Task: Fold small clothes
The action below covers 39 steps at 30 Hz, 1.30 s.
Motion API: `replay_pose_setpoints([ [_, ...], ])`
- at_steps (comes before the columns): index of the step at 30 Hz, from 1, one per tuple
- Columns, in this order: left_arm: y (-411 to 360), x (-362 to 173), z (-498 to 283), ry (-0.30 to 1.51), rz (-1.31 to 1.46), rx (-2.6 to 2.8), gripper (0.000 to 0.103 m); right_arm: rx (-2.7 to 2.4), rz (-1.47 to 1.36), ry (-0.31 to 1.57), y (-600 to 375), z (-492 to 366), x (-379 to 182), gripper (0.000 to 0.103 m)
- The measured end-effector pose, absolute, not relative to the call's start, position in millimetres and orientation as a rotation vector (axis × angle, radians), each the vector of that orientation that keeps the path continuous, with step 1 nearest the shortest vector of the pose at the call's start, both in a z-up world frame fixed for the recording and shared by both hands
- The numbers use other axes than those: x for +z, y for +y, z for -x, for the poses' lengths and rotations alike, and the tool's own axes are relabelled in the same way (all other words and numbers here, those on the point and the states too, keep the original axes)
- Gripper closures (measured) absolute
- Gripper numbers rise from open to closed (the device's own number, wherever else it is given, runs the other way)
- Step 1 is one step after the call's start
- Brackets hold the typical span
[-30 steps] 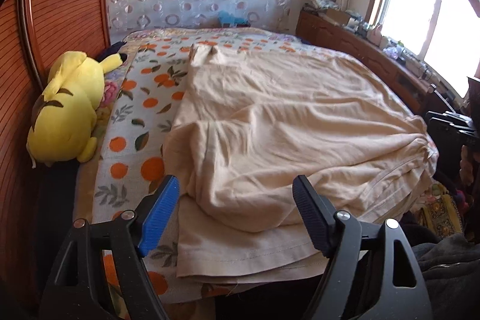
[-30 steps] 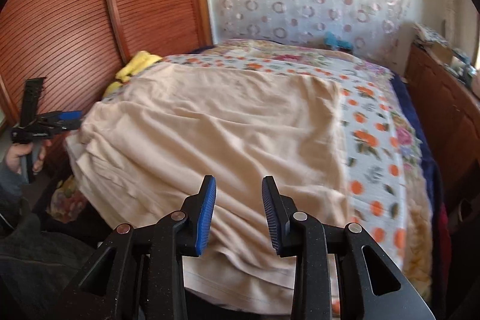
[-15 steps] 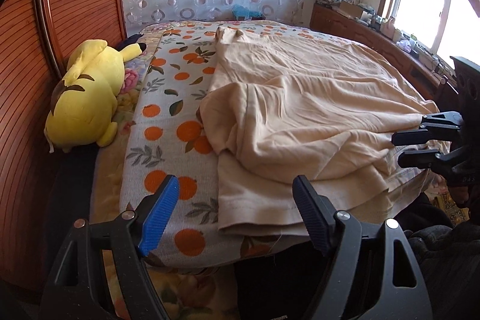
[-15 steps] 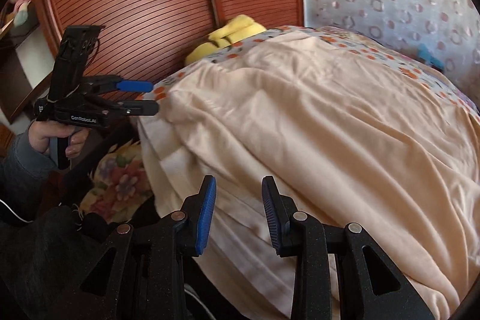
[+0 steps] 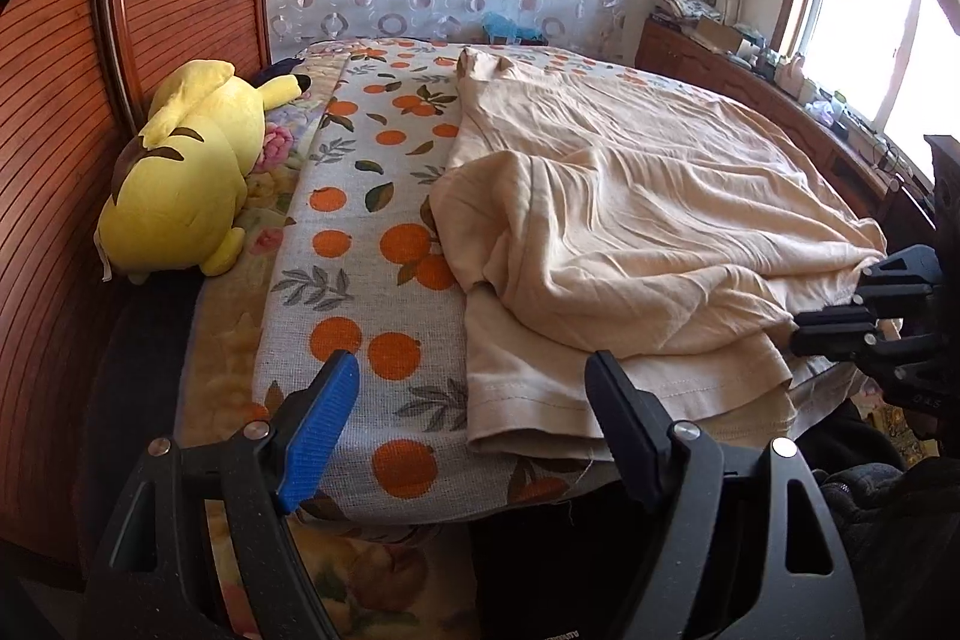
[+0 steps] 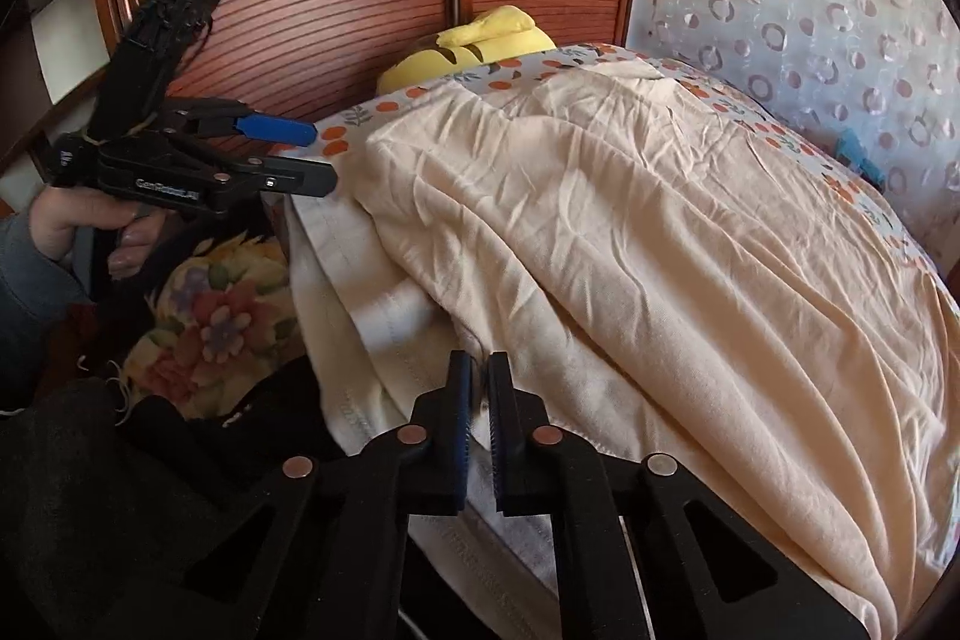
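The beige garment (image 5: 630, 232) lies rumpled across the bed (image 5: 372, 292), its near hem hanging over the edge. The right gripper (image 6: 475, 424) has its jaws squeezed together on a fold of that hem. The left gripper (image 5: 471, 424) hovers just off the bed's corner, jaws spread wide with nothing between them. A yellow plush toy (image 5: 180, 178) sits by the wooden wall (image 5: 54, 100)

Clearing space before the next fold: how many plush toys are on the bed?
1: the yellow plush lies on the bed along the edge by the wooden slatted panel, apart from the beige garment. The garment's folds could hide another.
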<state>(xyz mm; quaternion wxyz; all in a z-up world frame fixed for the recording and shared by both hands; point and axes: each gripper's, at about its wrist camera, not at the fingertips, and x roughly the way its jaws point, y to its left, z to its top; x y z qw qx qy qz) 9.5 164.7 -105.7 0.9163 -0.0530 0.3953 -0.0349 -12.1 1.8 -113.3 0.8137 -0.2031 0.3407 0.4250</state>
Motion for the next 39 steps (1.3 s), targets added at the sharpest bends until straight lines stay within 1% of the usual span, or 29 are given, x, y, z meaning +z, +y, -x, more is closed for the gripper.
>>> replay_pose_setpoints([
  [5,169,-108,-9,0.818,0.123,-0.062,0.024,1.055,0.339,0.739,-4,23,-94,0.099],
  [8,171,-109,-9,0.820,0.132,-0.056,0.024,1.107,0.284,0.766,-1,25,-91,0.099],
  [13,171,-111,-9,0.821,0.147,-0.055,0.024,1.100,0.309,0.792,1,22,-98,0.099],
  [17,169,-111,-10,0.818,0.152,-0.060,0.024,1.079,0.320,0.779,-2,23,-95,0.098],
  [19,167,-110,-11,0.816,0.152,-0.064,0.024,1.064,0.318,0.769,-3,25,-90,0.087],
  [26,160,-102,-10,0.793,0.151,-0.071,0.024,1.025,0.326,0.717,-8,32,-77,0.074],
  [30,158,-97,-15,0.778,0.174,-0.080,0.024,0.981,0.340,0.675,-17,33,-75,0.059],
  [36,152,-90,-28,0.755,0.188,-0.083,0.024,0.772,0.389,0.630,-37,16,-83,0.059],
  [38,150,-92,-33,0.764,0.187,-0.083,0.024,0.704,0.392,0.625,-48,7,-87,0.054],
  [39,149,-93,-35,0.771,0.185,-0.081,0.024,0.672,0.392,0.620,-53,3,-88,0.049],
])
